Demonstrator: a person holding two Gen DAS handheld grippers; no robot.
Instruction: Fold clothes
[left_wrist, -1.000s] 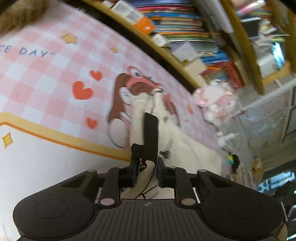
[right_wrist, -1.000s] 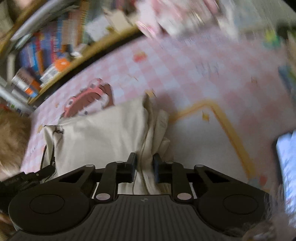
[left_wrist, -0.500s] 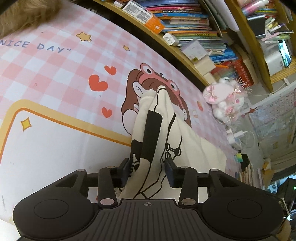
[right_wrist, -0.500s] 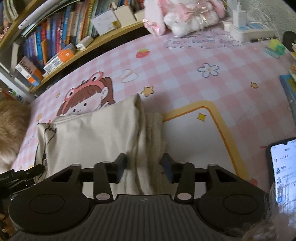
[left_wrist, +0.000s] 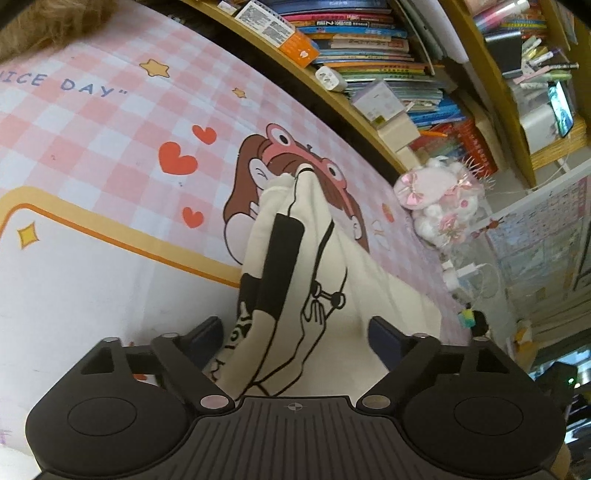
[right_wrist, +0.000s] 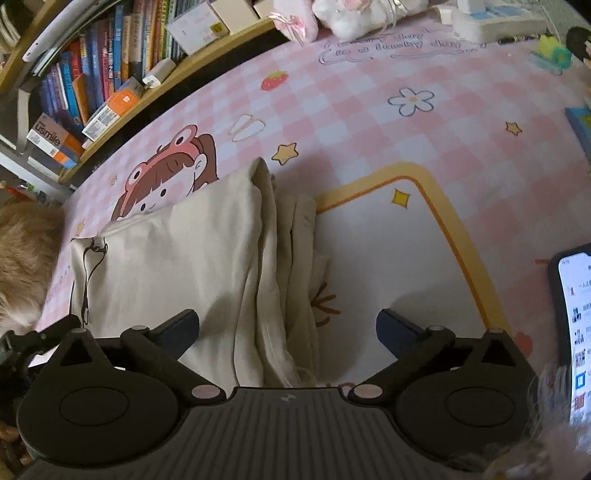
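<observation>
Pink checked matting (right_wrist: 369, 110) with a cartoon girl printed on it covers my work surface, with crowded bookshelves (left_wrist: 369, 48) running along its far edge. On the mat lies the cream garment (right_wrist: 177, 266), doubled over into a rough rectangle; from the right wrist view its layered edges stack up in soft ridges just ahead of my right gripper (right_wrist: 288, 328). From the left wrist view the same cloth (left_wrist: 295, 258) shows a black line drawing and a black band, bunched into a ridge that runs away from my left gripper (left_wrist: 295, 328).

Both tongs stand wide apart with cloth lying loose between the jaws, neither pinching anything.

I judge the fabric light, limp and a little thick, like jersey: it will sag and slide layer over layer if I lift only the top ply. A safe hold would be at a stacked edge or corner, pinching all plies together, one tong at each end of the same edge. A phone (right_wrist: 572, 332) lies near on the right, so I want to keep any swing of cloth away from it.
</observation>
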